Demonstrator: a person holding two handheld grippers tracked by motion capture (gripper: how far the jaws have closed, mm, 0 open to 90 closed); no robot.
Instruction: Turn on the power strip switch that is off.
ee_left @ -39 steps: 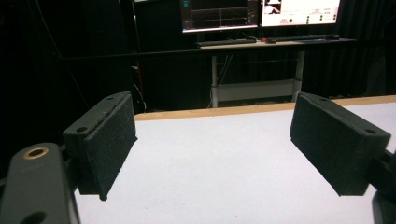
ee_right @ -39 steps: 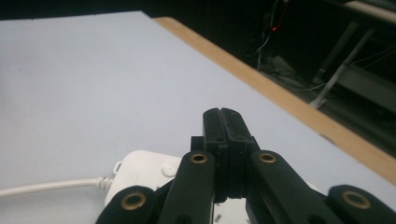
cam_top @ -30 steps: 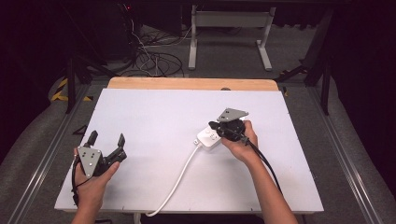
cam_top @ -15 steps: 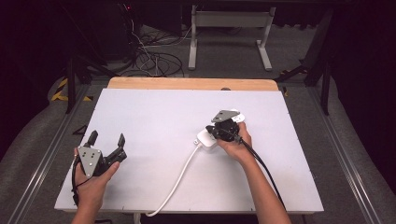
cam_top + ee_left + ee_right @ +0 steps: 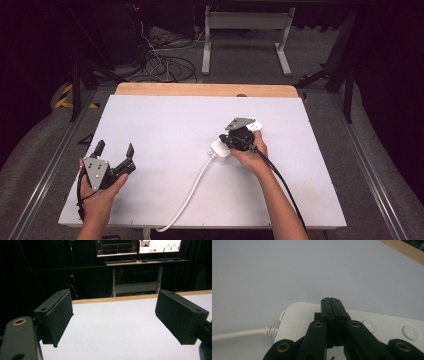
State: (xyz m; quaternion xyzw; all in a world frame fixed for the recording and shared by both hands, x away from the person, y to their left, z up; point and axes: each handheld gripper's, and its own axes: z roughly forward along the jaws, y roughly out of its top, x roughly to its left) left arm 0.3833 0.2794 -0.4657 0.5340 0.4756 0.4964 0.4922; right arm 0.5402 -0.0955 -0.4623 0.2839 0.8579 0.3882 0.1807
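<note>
A white power strip [image 5: 219, 149] lies right of the table's middle, and its white cable [image 5: 186, 197] runs to the front edge. My right gripper [image 5: 235, 138] is shut right over the strip, tips pointing down at it. In the right gripper view the closed gripper [image 5: 331, 302] sits above the strip's top face [image 5: 297, 317], near the cable end [image 5: 270, 331], with nothing between the jaws. I cannot tell whether the tips touch the strip. My left gripper [image 5: 115, 148] is held open at the front left, with nothing between its pads [image 5: 58, 317].
The white table top [image 5: 165, 125] has a wooden strip [image 5: 200, 89] along its far edge. Round buttons [image 5: 370, 325] line the strip's top. Beyond the table are a desk frame [image 5: 245, 30], floor cables [image 5: 160, 62] and lit monitors [image 5: 140, 245].
My right gripper has shifted slightly to the left, further over the power strip. The strip and the left gripper have stayed put.
</note>
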